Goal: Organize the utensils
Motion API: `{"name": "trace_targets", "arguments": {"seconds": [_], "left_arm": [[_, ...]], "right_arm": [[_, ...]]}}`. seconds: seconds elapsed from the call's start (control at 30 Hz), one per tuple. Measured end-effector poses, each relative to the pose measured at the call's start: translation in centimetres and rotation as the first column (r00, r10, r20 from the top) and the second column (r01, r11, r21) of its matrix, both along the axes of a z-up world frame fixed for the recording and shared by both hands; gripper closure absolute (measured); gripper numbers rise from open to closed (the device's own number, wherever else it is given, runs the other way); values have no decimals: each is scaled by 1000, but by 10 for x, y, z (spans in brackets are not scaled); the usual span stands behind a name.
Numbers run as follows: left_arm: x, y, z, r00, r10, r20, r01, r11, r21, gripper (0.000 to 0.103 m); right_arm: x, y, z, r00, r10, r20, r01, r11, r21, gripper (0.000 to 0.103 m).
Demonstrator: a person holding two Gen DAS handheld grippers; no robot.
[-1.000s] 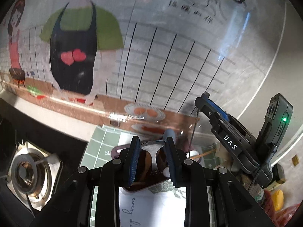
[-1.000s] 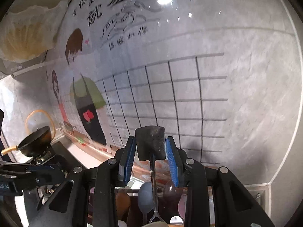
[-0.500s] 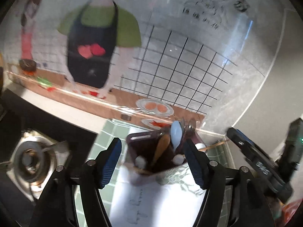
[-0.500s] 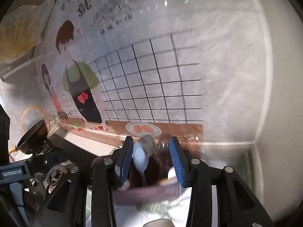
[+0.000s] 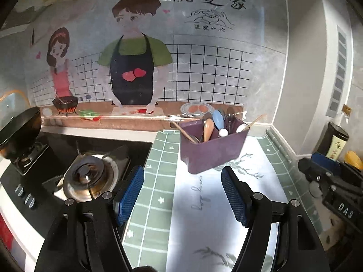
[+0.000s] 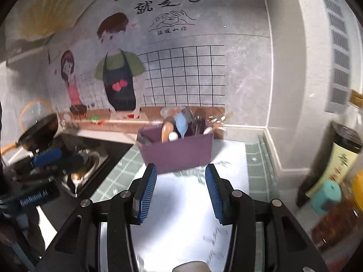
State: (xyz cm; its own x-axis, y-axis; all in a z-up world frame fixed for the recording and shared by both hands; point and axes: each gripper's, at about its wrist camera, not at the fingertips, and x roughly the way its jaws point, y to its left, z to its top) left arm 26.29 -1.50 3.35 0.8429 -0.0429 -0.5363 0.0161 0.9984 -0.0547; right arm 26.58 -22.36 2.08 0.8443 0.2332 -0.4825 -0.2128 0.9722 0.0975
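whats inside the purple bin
The purple bin holds upright utensils: a wooden spoon, a light blue spoon, chopsticks. Its wall hides their lower ends.

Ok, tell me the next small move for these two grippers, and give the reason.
Probably hold both back and scan the counter for stray utensils. The left gripper and right gripper show nothing between their jaws, and the right's are opening; the purple holder already stands filled with spoons, and no loose utensil shows on the mat.
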Motion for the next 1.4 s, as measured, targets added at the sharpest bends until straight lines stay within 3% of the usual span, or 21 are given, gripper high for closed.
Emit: {"name": "trace_targets", "arguments": {"seconds": [0.43, 1.4], "left_arm": [[-31, -11, 5, 1000, -9, 11, 8, 1000, 25, 32], [-31, -10, 2, 999, -33, -19, 33, 999, 10, 32]], "right_arm": [[-28, 7, -2, 1000, 9, -1, -9, 1000, -22, 61], [-32, 10, -3, 1000, 9, -9, -9, 1000, -22, 61]]}}
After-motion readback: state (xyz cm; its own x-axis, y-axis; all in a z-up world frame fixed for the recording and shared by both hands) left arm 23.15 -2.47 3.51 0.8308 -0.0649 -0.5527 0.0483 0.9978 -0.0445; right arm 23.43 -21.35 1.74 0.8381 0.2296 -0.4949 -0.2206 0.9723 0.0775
